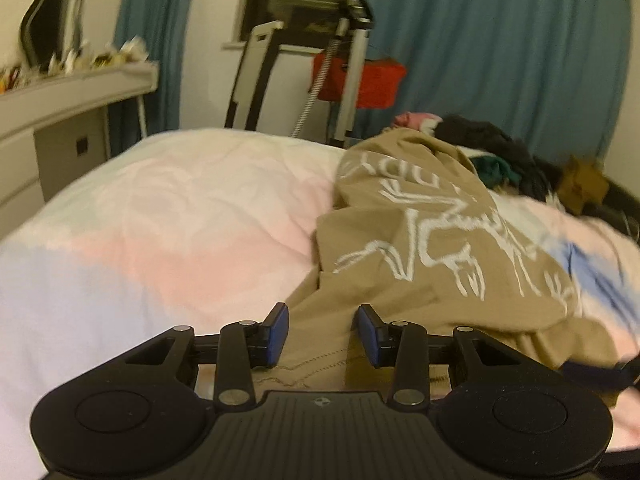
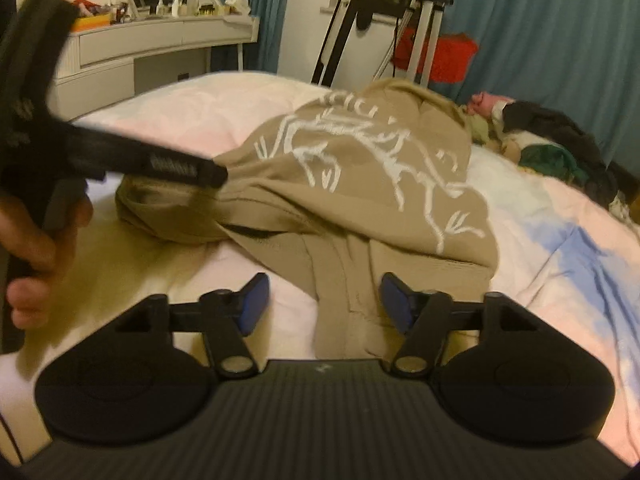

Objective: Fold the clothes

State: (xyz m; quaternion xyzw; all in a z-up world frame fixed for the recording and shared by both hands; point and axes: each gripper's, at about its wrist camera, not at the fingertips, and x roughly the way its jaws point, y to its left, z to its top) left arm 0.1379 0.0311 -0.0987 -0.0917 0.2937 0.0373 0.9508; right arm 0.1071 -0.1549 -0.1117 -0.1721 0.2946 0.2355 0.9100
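A tan T-shirt point(image 1: 432, 236) with a white line print lies crumpled on the pink and white bedspread point(image 1: 180, 216). My left gripper point(image 1: 323, 334) is open, its blue pads on either side of a tan fold at the shirt's near edge. In the right wrist view the same shirt point(image 2: 360, 184) spreads across the bed. My right gripper point(image 2: 320, 302) is open over the shirt's near hem, not closed on it. The left gripper's body point(image 2: 132, 160) shows in the right wrist view at the left, held by a hand, its tip at the shirt's left edge.
A pile of dark, green and pink clothes point(image 1: 492, 152) lies at the bed's far right. A grey dresser point(image 1: 60, 120) with clutter stands on the left. A tripod point(image 1: 352, 60) and a red object point(image 1: 360, 80) stand behind the bed before blue curtains.
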